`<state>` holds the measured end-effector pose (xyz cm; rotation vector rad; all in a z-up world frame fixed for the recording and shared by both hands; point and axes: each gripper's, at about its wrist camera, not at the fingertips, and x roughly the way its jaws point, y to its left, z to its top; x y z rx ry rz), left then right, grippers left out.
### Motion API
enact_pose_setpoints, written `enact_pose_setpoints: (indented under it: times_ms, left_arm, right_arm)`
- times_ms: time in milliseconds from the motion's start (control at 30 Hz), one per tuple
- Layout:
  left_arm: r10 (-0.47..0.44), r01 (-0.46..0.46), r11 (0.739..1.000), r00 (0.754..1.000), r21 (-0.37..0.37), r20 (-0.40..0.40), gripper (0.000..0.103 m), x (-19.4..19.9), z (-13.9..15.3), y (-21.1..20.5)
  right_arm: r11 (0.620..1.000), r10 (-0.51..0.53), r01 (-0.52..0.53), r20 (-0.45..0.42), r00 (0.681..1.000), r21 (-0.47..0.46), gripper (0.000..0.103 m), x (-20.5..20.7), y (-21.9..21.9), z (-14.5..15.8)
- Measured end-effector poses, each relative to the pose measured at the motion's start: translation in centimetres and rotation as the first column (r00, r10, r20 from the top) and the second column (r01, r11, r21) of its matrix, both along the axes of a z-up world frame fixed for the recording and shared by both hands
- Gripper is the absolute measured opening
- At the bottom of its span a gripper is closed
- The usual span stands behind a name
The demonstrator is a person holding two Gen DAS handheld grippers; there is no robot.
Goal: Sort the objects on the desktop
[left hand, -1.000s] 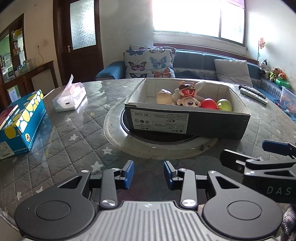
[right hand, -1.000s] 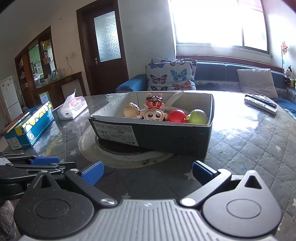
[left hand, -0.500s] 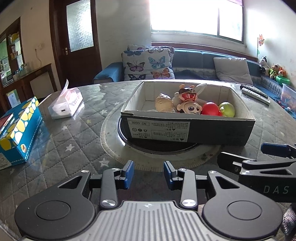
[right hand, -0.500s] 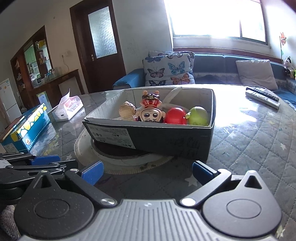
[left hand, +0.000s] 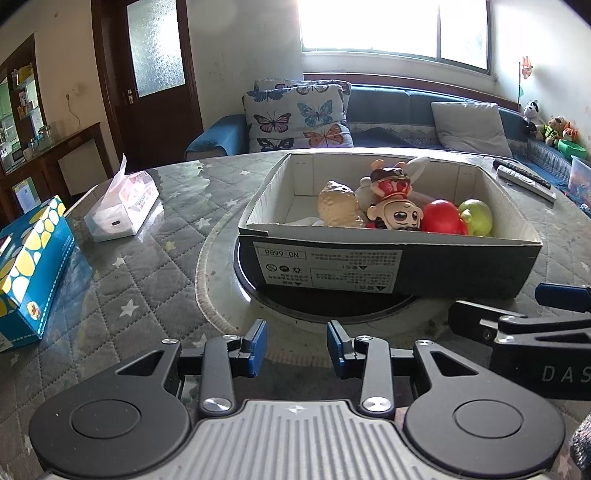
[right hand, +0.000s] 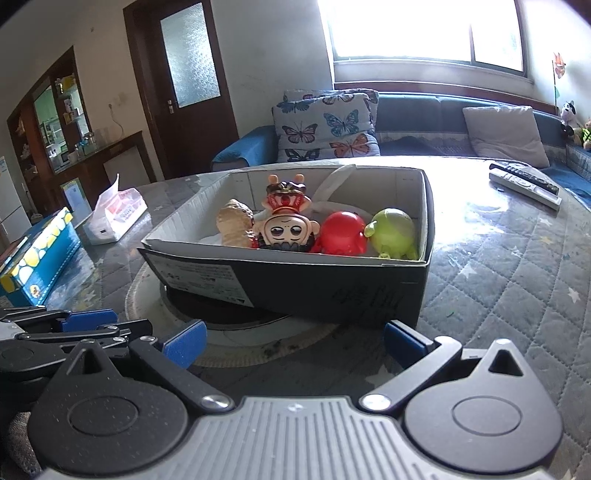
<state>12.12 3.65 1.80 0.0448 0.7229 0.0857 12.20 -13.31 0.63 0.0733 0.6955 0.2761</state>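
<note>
Four toys sit in the box (left hand: pixel 388 266), frame centre. Left gripper (left hand: pixel 295 345) spread, empty, at bottom.

Right view: right gripper (right hand: pixel 293 338) wide apart, empty. Red ball (right hand: pixel 342 233) and green toy (right hand: pixel 392 232), centre, probably light, slick; pinch across middle.

Strong daylight comes from the window (left hand: pixel 391 29), which is overexposed. It makes glare on the table (right hand: pixel 480 206). Edges curve and corners darken.

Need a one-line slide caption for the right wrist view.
Open right gripper faces a cardboard box holding toys on a quilted table.
</note>
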Motion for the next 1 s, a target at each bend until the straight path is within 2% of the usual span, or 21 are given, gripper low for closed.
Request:
enact_pose_setpoints:
  times_ms: [1000]
  left_arm:
    - [-0.005, 0.007, 1.0, 0.998, 0.022, -0.066, 0.038, 4.9, -1.6, -0.7]
  right_arm:
    - [0.998, -0.058, 0.056, -0.085, 0.995, -0.027, 0.103, 4.4, -0.2, -1.9]
